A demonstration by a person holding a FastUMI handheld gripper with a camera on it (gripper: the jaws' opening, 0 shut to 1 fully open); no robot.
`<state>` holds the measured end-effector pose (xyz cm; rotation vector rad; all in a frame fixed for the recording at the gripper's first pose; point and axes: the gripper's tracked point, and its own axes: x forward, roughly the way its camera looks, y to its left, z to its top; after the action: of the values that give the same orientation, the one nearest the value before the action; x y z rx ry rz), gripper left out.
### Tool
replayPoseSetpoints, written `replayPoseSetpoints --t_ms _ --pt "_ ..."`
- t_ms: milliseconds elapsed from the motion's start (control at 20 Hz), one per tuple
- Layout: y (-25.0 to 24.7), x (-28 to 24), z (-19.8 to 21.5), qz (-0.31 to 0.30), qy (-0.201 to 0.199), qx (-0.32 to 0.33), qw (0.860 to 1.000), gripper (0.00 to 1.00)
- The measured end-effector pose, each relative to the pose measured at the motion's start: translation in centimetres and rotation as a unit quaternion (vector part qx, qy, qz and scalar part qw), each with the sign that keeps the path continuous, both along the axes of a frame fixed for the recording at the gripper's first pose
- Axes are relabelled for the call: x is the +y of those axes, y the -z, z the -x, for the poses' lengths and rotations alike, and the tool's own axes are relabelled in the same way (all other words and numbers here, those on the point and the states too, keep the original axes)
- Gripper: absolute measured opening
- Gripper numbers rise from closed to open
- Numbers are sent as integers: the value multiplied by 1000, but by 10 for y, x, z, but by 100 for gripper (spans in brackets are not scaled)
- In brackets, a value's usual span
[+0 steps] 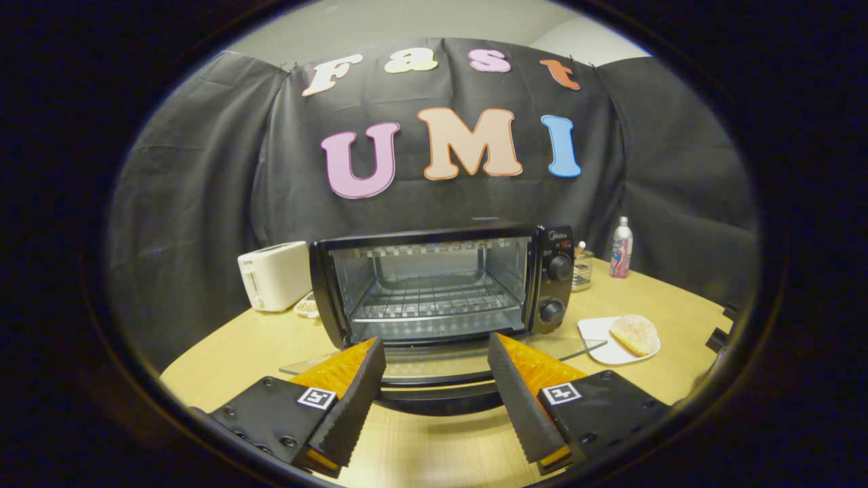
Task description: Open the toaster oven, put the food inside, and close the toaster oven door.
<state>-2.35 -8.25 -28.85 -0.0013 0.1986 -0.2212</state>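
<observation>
Your tongs are spread wide apart with nothing between them but the edge of the oven door. Each arm of the tongs carries a small square black-and-white marker on top.

Just ahead of the tongs the toaster oven stands on the table with its glass door folded all the way down, lying flat toward you. The handle at the door's near edge sits in the gap between the tongs, touching neither that you can see. Inside the oven a wire rack spans the cavity. The control panel on the oven's right side has two round knobs, one above the other; there is a small logo above them, too small to read.

The food, a sugared bun, lies on a white plate to the right of the oven, beyond your right tong and well apart from it.

Left of the oven stands a white toaster, with a small white tray between the two. Behind the oven's right side there is a clear glass jar and a white bottle with a pink and blue label, its writing unreadable.

The table is light wood with a rounded edge. Black cloth drapes the booth behind it, with a pale wall above.
</observation>
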Motion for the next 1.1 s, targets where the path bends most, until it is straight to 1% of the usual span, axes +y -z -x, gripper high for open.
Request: replayPoseSetpoints --t_ms 200,400,650,800,1100 --pt "31 -4 5 -8 -5 47 999 94" --pt "60 -8 4 -36 -9 90 995 94" --pt "63 -7 4 -39 -11 89 995 94" --pt "68 -10 3 -13 -15 108 994 94" --pt "66 -9 2 -25 -18 139 990 93"
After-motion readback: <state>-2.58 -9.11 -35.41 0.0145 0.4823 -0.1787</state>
